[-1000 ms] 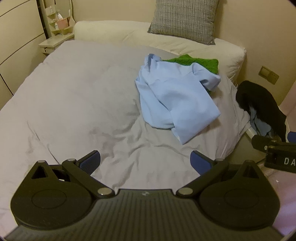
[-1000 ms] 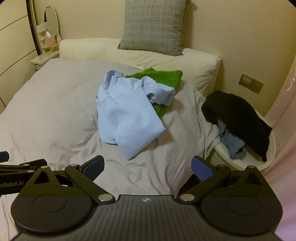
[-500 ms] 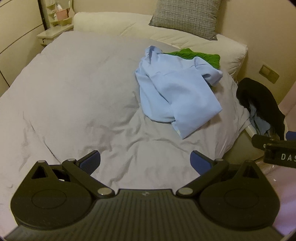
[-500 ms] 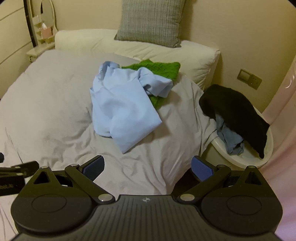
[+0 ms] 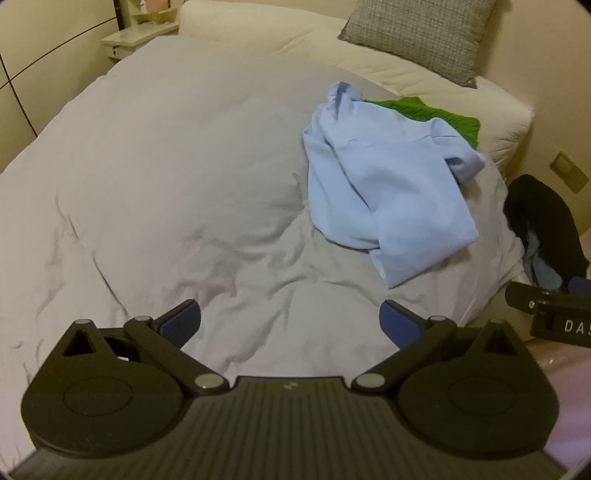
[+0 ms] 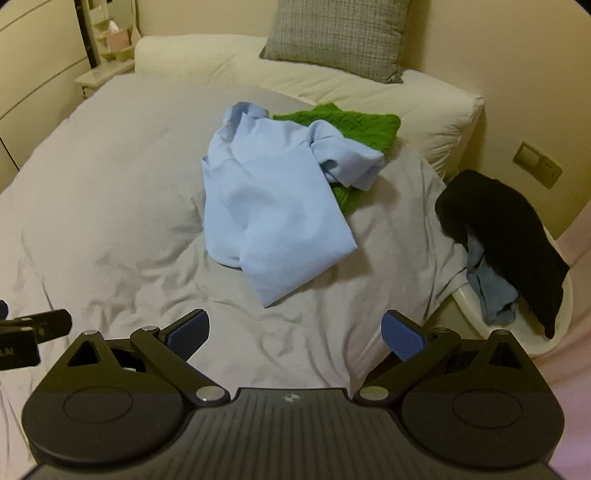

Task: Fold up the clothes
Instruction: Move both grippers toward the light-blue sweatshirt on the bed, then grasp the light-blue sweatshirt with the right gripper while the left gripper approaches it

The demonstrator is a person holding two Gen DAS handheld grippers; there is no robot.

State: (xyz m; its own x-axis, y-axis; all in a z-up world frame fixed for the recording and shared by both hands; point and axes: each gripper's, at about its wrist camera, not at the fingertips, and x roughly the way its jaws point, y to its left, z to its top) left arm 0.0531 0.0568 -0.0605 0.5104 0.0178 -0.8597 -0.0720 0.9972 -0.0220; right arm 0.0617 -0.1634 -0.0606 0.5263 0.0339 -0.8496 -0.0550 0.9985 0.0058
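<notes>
A crumpled light blue garment (image 5: 384,184) (image 6: 273,206) lies on the grey duvet (image 5: 166,177) (image 6: 110,184), partly covering a green knitted garment (image 5: 436,112) (image 6: 354,125) behind it. My left gripper (image 5: 290,323) hovers open over the near part of the duvet, well short of the blue garment, nothing between its blue pads. My right gripper (image 6: 295,334) is also open and empty, in front of the blue garment's near corner. Each gripper shows at the edge of the other's view.
A white basket (image 6: 517,325) at the bed's right side holds a black garment (image 6: 509,229) (image 5: 546,221) and a blue-grey one (image 6: 487,288). A grey checked cushion (image 6: 336,37) leans on the cream headboard bolster (image 6: 369,92). A bedside shelf (image 5: 136,35) stands far left; a wall socket (image 6: 537,164) at right.
Both grippers have moved forward and tilted down toward the bed, so the blue garment looks closer. Both stay open. The clothes have not moved.
</notes>
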